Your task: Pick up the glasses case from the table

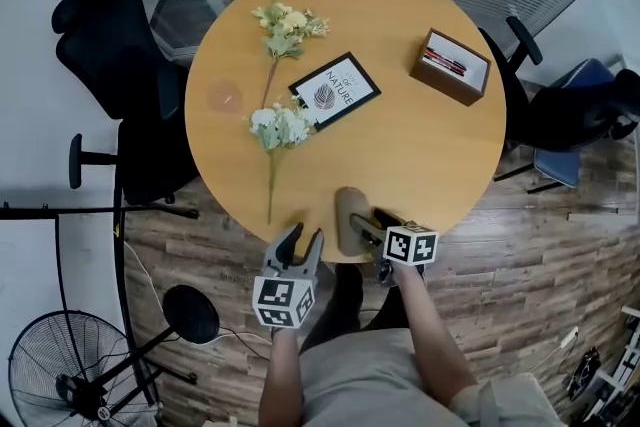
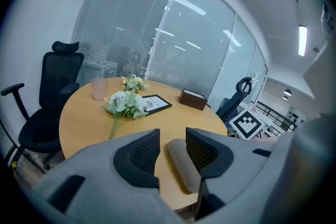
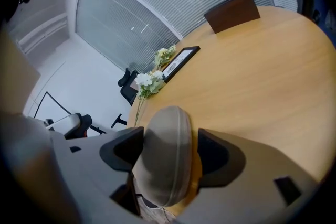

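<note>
Where right tool point(image 1: 372, 221) straddles it, glasses case point(image 1: 348, 205) partly hidden

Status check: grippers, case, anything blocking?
Right gripper open, jaws straddling the glasses case, not clamped. Left gripper open, empty. Case lies flat at the near edge of the table. Nothing blocking; flowers well clear.

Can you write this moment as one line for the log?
right gripper: open, jaws around glasses case | left gripper: open, empty | glasses case: lying at table near edge, not yet lifted
</note>
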The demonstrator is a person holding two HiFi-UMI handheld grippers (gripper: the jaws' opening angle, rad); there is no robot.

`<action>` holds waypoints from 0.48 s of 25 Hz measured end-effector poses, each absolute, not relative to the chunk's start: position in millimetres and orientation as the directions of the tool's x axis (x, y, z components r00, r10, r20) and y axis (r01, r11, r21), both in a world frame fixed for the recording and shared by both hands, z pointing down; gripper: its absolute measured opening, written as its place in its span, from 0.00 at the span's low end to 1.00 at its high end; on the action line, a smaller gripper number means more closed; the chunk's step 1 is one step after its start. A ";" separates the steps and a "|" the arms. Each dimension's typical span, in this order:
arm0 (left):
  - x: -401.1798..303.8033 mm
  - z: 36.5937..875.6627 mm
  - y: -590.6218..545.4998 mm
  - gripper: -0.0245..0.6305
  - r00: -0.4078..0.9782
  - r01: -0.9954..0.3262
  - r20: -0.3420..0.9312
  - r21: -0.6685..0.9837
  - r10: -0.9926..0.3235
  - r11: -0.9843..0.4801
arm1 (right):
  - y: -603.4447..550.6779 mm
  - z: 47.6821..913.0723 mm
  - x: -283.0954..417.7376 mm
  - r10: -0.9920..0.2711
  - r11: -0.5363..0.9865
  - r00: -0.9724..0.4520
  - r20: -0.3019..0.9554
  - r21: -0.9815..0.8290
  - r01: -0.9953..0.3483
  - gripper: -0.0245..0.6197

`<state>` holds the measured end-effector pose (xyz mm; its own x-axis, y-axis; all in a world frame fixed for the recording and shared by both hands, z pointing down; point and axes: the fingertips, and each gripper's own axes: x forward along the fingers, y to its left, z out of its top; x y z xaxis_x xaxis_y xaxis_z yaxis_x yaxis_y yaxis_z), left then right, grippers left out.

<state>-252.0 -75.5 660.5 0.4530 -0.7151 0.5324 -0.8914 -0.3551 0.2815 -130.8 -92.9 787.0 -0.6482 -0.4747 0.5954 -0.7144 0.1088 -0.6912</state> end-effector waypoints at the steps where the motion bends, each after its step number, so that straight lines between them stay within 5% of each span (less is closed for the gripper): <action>1: -251.7 661.0 -74.6 0.25 0.457 -0.889 0.532 0.284 -0.713 -0.358 | -91.7 787.2 -131.4 -0.478 0.098 -0.647 0.594 -0.696 -0.712 0.53; 12: -260.2 662.9 -72.0 0.25 0.458 -0.888 0.530 0.292 -0.714 -0.354 | -90.0 788.2 -157.9 -0.458 0.069 -0.683 0.569 -0.743 -0.666 0.55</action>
